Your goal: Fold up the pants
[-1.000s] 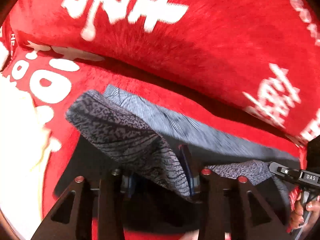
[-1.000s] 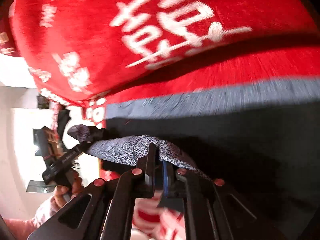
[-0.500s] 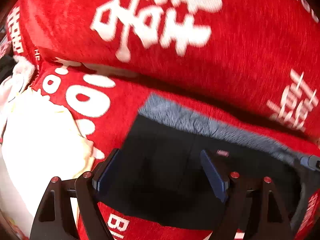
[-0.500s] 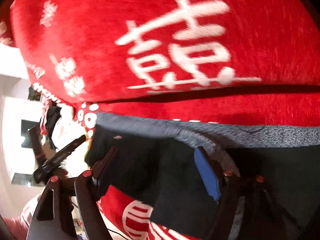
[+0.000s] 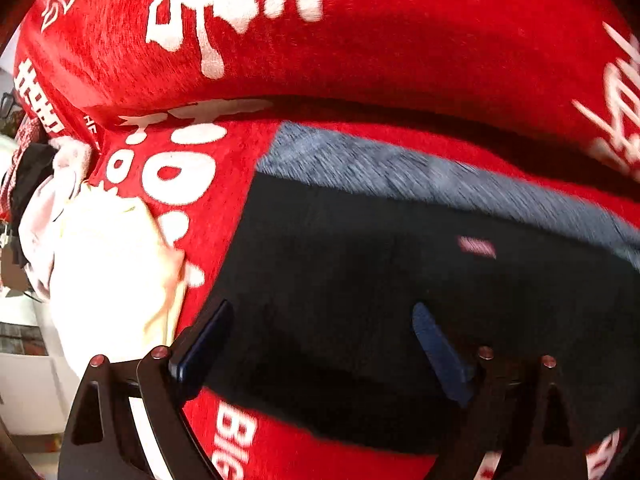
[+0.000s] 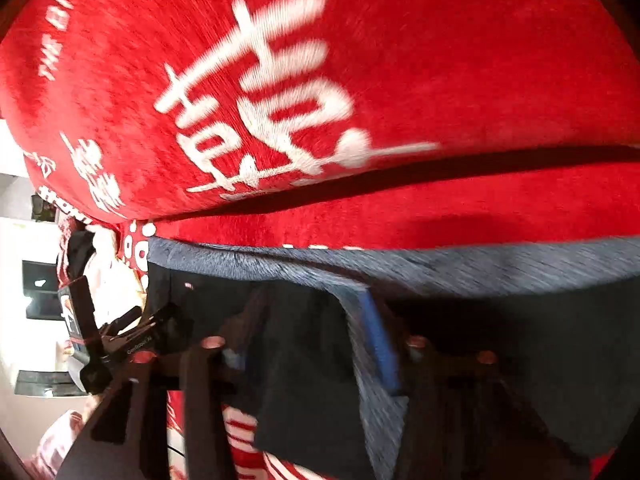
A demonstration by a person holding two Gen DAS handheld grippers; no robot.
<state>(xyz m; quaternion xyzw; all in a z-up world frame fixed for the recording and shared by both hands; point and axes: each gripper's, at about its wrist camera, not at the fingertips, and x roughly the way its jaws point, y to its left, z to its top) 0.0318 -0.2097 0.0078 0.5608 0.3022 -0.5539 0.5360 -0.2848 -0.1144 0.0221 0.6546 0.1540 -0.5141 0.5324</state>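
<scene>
A: Evidently the red blanket (image 5: 400,60) served as the folding surface; why did the pants (image 5: 380,280) lie flat on it?

B: Judged from the square edges, a fold was just laid. The left gripper (image 5: 320,344) stood with fingers spread, dark cloth between and beyond them, none clamped.

A: And the right gripper (image 6: 308,344)?

B: Also apart, cloth lying under and between its fingers.

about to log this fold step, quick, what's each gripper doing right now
Left gripper: open, holding nothing, above the dark pants.
Right gripper: open, straddling the pants, not gripping them.
</scene>
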